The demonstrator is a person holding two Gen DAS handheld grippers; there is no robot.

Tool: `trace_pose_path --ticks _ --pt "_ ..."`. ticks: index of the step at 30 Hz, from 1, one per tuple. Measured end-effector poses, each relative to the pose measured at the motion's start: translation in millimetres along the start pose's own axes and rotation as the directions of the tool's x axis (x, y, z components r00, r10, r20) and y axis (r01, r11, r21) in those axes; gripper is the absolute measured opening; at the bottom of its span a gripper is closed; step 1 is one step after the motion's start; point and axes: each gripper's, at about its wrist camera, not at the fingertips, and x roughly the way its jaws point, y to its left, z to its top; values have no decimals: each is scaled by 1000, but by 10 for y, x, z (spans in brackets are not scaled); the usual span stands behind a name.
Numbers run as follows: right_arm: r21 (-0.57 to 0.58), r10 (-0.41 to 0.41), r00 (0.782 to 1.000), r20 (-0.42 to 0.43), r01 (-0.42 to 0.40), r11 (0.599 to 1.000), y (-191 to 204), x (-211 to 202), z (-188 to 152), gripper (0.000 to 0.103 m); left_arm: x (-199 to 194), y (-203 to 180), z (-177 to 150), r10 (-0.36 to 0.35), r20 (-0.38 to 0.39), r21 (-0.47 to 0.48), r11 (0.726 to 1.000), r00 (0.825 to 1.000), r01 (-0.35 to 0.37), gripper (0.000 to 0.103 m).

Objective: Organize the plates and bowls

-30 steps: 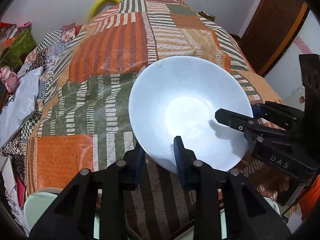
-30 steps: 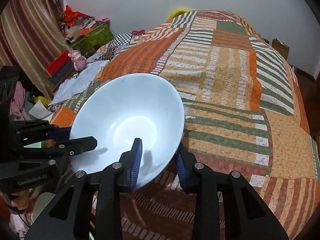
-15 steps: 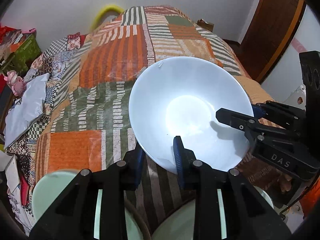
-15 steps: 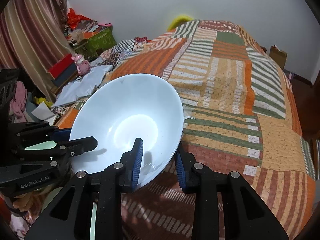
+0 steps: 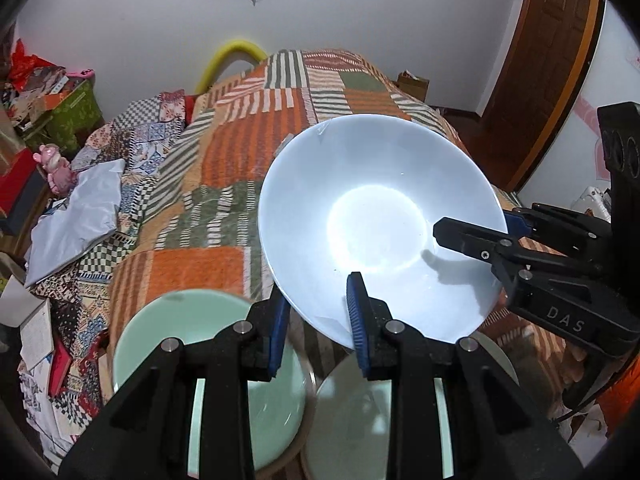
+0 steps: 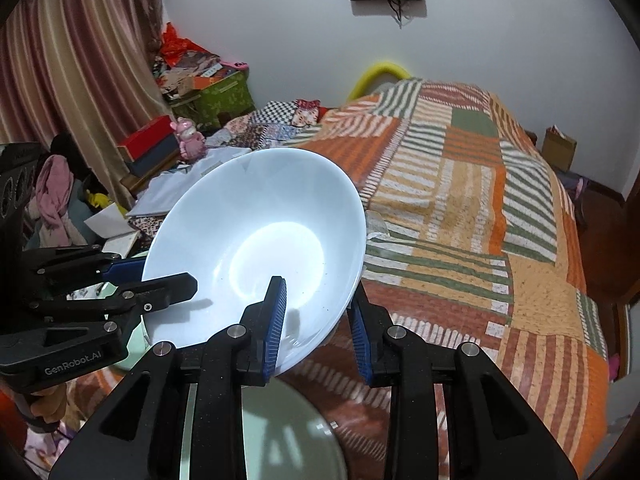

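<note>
white bowl (image 5: 376, 224) held aloft, tilted | left gripper (image 5: 318, 320) and right gripper (image 6: 316, 316) each clamp its rim | pale green dishes (image 5: 200, 344) lie directly below

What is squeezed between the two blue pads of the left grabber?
The rim of the big white ceramic bowl sits between the left gripper's blue pads, shown in the left wrist view.

The right hand-held gripper (image 6: 316, 326) pinches the near rim of a tilted white bowl (image 6: 256, 264), while the left hand-held gripper (image 6: 164, 280) clamps its left rim above a patchwork-covered bed (image 6: 460, 200).
</note>
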Motion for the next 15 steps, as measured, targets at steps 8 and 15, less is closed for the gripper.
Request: trace_pose_path --ticks 8,15 --pt "-33 33 999 21 -33 999 299 -85 -14 28 -366 186 -188 34 38 -34 999 999 -33 28" --pt "-59 62 998 16 -61 996 562 -48 -60 28 -545 383 -384 70 44 -68 995 997 -67 28"
